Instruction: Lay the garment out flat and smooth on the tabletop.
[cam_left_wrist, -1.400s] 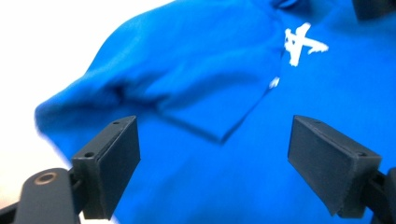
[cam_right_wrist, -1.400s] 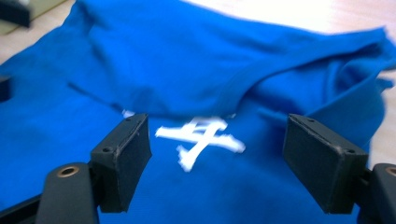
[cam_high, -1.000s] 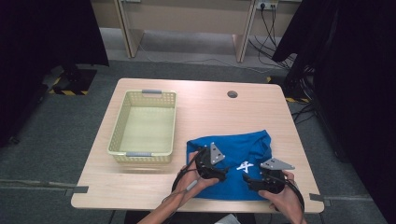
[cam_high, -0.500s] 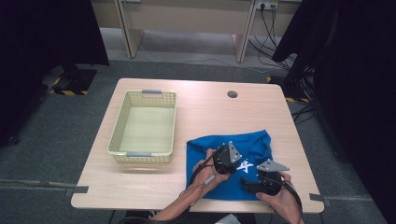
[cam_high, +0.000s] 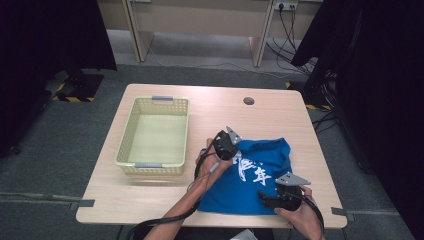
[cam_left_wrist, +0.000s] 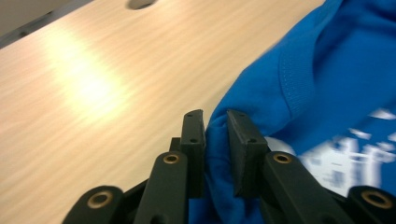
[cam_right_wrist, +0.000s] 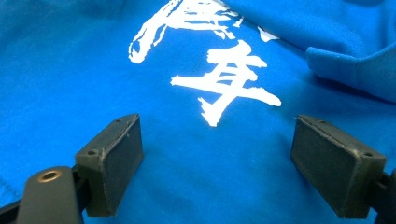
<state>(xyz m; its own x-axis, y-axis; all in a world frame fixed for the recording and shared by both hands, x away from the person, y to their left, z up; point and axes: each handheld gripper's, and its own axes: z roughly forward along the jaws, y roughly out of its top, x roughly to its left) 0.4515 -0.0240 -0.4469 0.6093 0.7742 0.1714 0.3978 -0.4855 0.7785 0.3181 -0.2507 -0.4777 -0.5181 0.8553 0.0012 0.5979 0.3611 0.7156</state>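
Near the table's (cam_high: 150, 200) front-right corner lies a blue T-shirt (cam_high: 260, 200) w/ white characters printed on it (left side folded over). Left gripper (cam_left_wrist: 215, 126) jaws, having just closed, pinch its folded edge; right gripper (cam_right_wrist: 217, 163) jaws spread wide above the fabric.

Left gripper (cam_high: 226, 146) has shifted from the near-left part of the blue T-shirt (cam_high: 250, 185) toward the far side of the table; its jaws have just been closing and now pinch a fold of the cloth. That left edge is drawn inward, exposing the white print.
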